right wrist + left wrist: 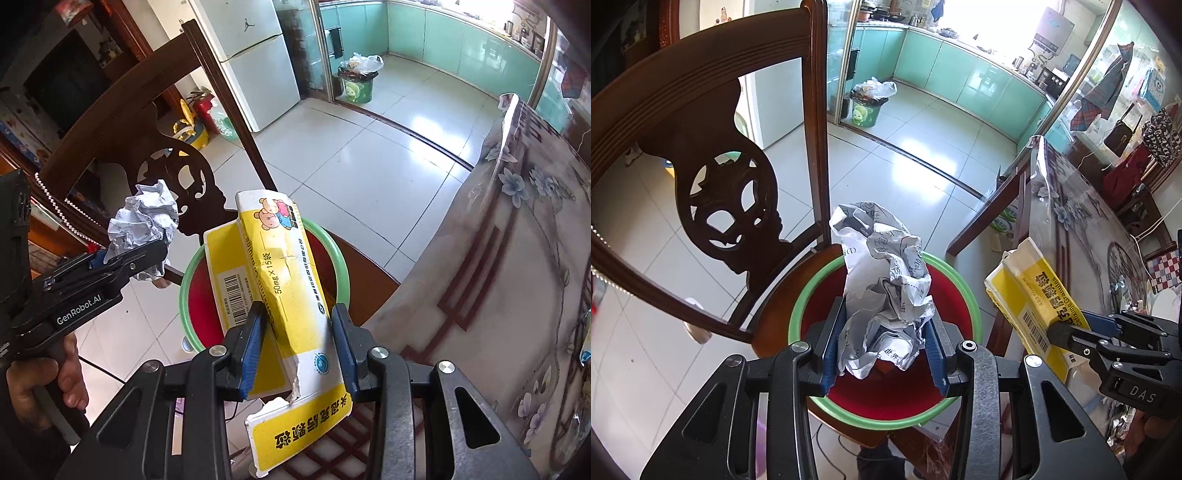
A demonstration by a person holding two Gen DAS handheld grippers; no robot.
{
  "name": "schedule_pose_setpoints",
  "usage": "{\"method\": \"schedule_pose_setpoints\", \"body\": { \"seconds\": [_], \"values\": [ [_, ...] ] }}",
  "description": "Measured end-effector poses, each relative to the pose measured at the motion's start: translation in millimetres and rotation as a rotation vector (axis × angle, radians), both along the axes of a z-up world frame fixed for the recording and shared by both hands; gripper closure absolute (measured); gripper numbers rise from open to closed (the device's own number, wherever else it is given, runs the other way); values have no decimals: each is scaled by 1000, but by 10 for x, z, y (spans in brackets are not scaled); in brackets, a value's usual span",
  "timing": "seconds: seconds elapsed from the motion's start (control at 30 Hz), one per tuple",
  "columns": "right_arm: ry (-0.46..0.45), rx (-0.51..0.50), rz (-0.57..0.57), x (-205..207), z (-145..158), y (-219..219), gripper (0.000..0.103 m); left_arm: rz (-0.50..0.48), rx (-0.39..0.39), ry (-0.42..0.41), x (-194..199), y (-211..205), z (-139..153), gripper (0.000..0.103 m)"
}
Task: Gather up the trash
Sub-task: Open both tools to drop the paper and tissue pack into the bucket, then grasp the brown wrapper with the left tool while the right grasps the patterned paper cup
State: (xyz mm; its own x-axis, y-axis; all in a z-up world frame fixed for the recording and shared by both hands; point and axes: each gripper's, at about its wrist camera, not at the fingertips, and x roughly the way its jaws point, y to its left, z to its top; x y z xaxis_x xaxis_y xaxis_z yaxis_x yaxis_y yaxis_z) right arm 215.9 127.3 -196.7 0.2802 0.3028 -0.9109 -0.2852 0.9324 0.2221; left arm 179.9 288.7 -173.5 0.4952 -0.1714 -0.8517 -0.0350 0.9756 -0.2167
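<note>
Left gripper (882, 354) closed on crumpled paper (886, 288), directly above red bin (849, 413) on chair seat (775, 317). Right gripper (299, 347) clamps yellow box (288, 295), long axis pointing forward over bin, beside worktop edge (461, 258). Both loads above opening; left seems more centred.

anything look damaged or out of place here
The yellow medicine box in the right tongs is torn open along its lower end, with a ragged flap. The red bin with the green rim sits on a chair seat, not the floor. The left tongs grip a crumpled paper.
</note>
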Motion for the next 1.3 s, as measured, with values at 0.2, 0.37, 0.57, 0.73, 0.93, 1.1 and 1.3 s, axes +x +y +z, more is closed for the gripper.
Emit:
{"method": "schedule_pose_setpoints", "body": {
  "seconds": [0.2, 0.37, 0.57, 0.73, 0.93, 1.1, 1.3],
  "values": [
    [-17, 15, 1, -30, 18, 5, 64, 7, -19, -19, 39, 29, 17, 48],
    [-29, 3, 26, -19, 23, 69, 64, 52, -28, -61, 33, 84, 112, 24],
    [-48, 30, 34, -78, 94, 51, 53, 85, 0, -94, -19, 86, 218, 22],
    [-64, 51, -10, -254, 215, -189, 52, 17, 13, -123, -91, -155, 321, 22],
    [-100, 48, -151, -734, 464, -966, 51, -126, 17, -161, -192, -687, 437, 21],
    [-108, -15, -352, -1327, 605, -1903, 47, -255, -1, -161, -331, -1274, 450, 21],
    [-70, -133, -630, -2065, 602, -3254, 46, -382, -27, -131, -645, -2033, 420, 21]
  ]
}}
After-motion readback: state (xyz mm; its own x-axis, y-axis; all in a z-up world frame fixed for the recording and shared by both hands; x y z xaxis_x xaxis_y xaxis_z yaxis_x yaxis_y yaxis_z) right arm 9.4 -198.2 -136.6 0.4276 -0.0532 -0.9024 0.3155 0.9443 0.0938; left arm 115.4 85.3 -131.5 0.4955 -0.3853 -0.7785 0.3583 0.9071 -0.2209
